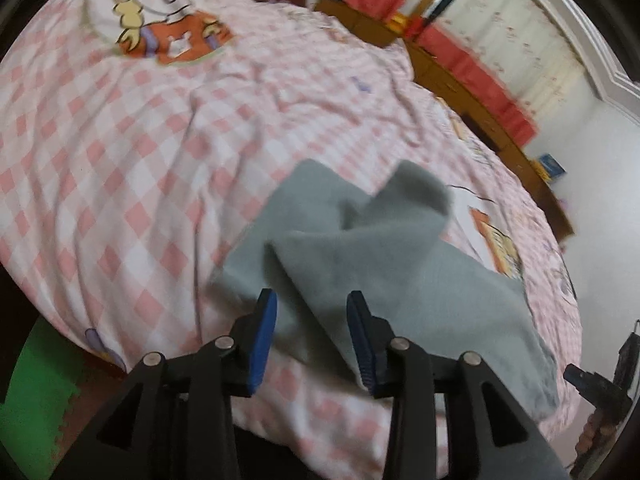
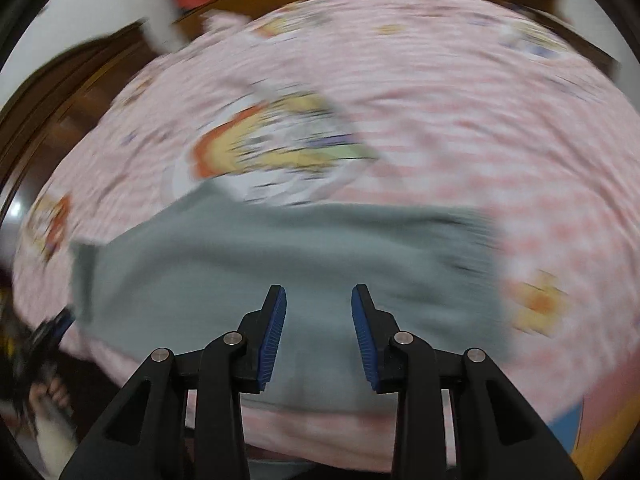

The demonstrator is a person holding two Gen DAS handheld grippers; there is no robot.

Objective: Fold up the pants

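**Both grippers open above the rumpled pants**

The left gripper has its blue-padded jaws spread, with nothing between them; grey cloth shows through the gap below. The right gripper is likewise spread and empty, pointed down at the middle of the garment. Neither visibly touches the fabric.

The pants — soft grey, fleecy-looking — lie on the pink checked bedspread near its front edge. In the left wrist view one part is thrown back over the rest in a loose, peaked fold, with a ridge running toward the jaws. In the right wrist view they spread wide across the front of the bed, though that picture is heavily smeared and the edges are hard to trace.

The chief risk is a poor grab: jaws closing on the ridge could pinch only the top layer, or gather bedspread with the cloth, and the fold would come out crooked. The blur suggests fast motion, which would make aiming for a hem harder.

At the left edge of the right wrist view, a hand grips the other tool's handle low beside the bed. Both tools tilt downward over the near edge.
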